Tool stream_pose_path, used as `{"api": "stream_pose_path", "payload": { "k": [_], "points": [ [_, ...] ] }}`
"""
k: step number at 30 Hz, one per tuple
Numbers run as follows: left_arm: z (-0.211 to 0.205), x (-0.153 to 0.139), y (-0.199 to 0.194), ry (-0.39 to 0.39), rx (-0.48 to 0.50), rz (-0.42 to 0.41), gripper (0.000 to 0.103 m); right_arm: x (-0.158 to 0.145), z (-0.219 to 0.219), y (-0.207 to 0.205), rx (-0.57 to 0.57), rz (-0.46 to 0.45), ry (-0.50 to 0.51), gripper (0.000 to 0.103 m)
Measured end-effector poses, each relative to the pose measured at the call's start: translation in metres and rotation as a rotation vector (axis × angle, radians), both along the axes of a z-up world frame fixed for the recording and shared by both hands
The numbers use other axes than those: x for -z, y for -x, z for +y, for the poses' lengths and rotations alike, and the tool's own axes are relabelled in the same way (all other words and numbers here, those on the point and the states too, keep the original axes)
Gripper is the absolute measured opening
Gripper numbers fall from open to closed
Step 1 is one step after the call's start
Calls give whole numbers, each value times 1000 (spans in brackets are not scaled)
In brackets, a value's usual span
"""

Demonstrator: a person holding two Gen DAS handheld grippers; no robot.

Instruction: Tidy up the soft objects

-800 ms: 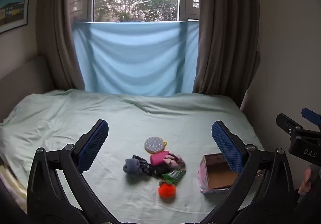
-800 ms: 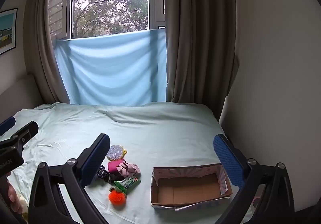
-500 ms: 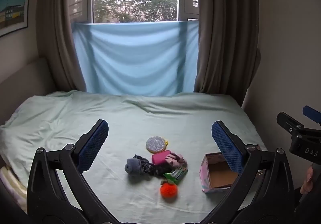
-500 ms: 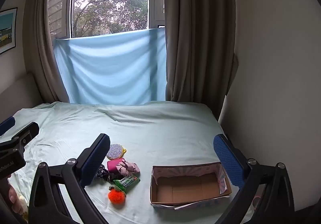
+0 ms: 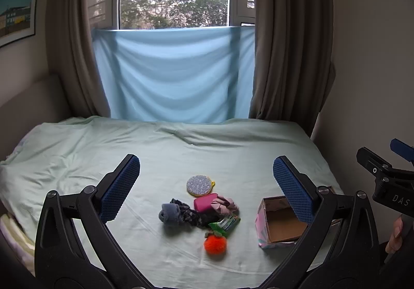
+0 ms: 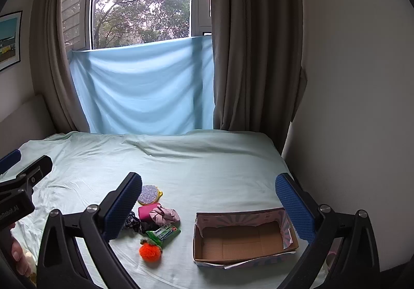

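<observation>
A small heap of soft things lies on the pale green bed sheet (image 5: 77, 149): a glittery round pad (image 5: 198, 185), a pink pouch (image 5: 205, 202), a pink cloth (image 5: 224, 204), a dark sock (image 5: 178, 214), a green packet (image 5: 224, 223) and an orange pompom (image 5: 215, 243). The heap also shows in the right wrist view, with the pompom (image 6: 150, 252) nearest. An empty open cardboard box (image 6: 242, 237) stands right of the heap. My left gripper (image 5: 206, 186) is open and empty, held above and before the heap. My right gripper (image 6: 208, 207) is open and empty, above the box's left side.
A blue cloth (image 5: 170, 74) hangs under the window between brown curtains (image 5: 287, 37). A white wall (image 6: 357, 107) borders the bed on the right. A framed picture (image 5: 16, 13) hangs on the left wall. The bed's left edge (image 5: 10, 221) drops off.
Both views have shifted slightly; the heap and box sit a little farther right and lower in the left wrist view. Both grippers stay open and nothing has been touched.
</observation>
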State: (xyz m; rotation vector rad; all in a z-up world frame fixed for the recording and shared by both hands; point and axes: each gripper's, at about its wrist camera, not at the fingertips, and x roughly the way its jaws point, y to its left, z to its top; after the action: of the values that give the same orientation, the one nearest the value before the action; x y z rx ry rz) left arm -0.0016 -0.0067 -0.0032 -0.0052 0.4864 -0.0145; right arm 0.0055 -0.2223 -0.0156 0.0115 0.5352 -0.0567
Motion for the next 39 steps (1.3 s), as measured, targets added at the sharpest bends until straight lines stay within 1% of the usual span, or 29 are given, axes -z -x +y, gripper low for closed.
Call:
{"api": "stream_pose_path", "payload": {
  "k": [9,16,39],
  "points": [
    [-1,2,1,-1,0,-2,102,-3,-4,5,2,-8,-18,103],
    [-5,2,1,-2,-2,-3,102,0,-6,1,-5,-3,-27,103],
    [-4,2,-3,9,0,4,102,3,-7,0,-11,2,-25,103]
  ]
}}
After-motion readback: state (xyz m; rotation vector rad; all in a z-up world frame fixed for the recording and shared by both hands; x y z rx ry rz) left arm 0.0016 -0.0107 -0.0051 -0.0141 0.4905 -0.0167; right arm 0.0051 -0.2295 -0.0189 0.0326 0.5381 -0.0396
